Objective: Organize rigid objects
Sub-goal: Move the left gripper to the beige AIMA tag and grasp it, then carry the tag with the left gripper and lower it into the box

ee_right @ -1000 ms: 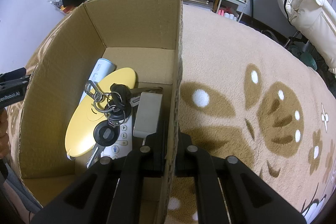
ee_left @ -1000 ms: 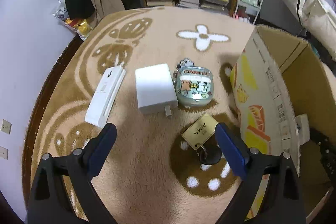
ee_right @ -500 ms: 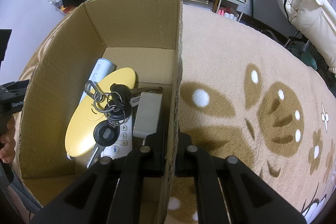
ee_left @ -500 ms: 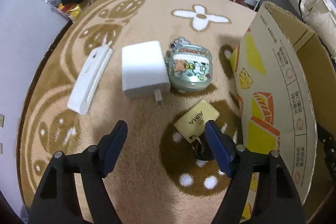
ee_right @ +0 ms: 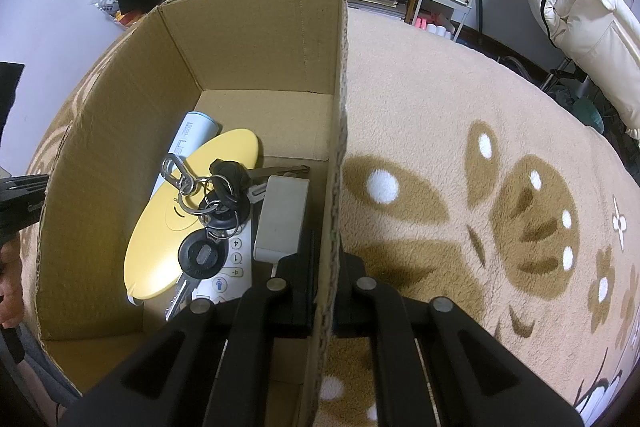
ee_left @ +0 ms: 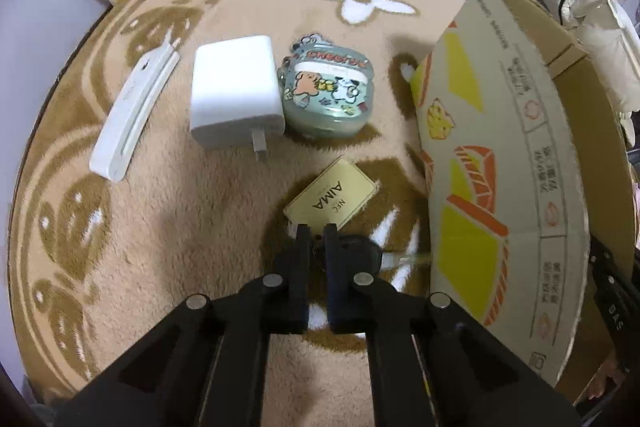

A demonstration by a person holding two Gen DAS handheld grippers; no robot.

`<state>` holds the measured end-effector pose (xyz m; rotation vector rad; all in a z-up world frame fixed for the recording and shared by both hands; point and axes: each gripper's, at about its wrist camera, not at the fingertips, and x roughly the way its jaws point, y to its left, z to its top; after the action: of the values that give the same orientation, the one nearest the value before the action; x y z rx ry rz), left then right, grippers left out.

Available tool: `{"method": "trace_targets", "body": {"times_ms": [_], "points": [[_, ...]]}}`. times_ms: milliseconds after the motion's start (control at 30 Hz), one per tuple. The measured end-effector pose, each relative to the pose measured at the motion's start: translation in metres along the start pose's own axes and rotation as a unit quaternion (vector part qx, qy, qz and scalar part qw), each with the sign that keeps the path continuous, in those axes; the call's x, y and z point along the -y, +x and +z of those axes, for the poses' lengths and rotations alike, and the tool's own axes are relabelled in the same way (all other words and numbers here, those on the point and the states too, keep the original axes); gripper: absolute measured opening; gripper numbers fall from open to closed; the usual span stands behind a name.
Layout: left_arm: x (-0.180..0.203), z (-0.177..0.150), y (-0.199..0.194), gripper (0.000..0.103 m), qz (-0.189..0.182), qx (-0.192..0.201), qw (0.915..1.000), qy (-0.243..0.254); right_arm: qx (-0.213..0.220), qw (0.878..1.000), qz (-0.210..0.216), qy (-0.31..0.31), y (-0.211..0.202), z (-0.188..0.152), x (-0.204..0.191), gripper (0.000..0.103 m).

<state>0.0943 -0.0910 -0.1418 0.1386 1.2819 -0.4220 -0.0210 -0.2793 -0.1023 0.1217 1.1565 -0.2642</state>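
Left gripper (ee_left: 316, 233) jaws just closed, clamped on black key (ee_left: 356, 251) beside gold tag (ee_left: 330, 197), right gripper (ee_right: 325, 259) clamped on cardboard box (ee_right: 256, 39) wall, white charger (ee_left: 236, 91) ahead, earbud case (ee_left: 330, 89) beyond tag

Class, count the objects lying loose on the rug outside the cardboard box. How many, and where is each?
4: white bar far left, white charger beside it, cartoon case next, and key with gold tag nearest, clamped by the left gripper.
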Motion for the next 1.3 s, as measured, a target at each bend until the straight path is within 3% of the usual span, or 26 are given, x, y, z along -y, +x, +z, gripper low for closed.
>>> {"method": "trace_targets", "body": {"times_ms": [300, 700, 1067, 1300], "points": [[0.010, 0.001, -0.032, 0.002, 0.029, 0.044, 0.9983, 0.023, 0.000, 1.000, 0.000, 0.000, 0.000, 0.000, 0.000, 0.007], [0.026, 0.002, -0.091, 0.002, 0.027, 0.120, 0.9911, 0.050, 0.000, 1.000, 0.001, 0.001, 0.000, 0.000, 0.000, 0.007], [0.052, -0.003, -0.152, 0.002, 0.036, 0.204, 0.9748, 0.083, 0.005, 1.000, 0.003, 0.006, 0.000, 0.000, 0.000, 0.007], [0.069, -0.008, -0.179, 0.002, 0.031, 0.237, 0.9651, 0.106, 0.005, 1.000, 0.003, 0.006, 0.000, 0.000, 0.001, 0.007]]}}
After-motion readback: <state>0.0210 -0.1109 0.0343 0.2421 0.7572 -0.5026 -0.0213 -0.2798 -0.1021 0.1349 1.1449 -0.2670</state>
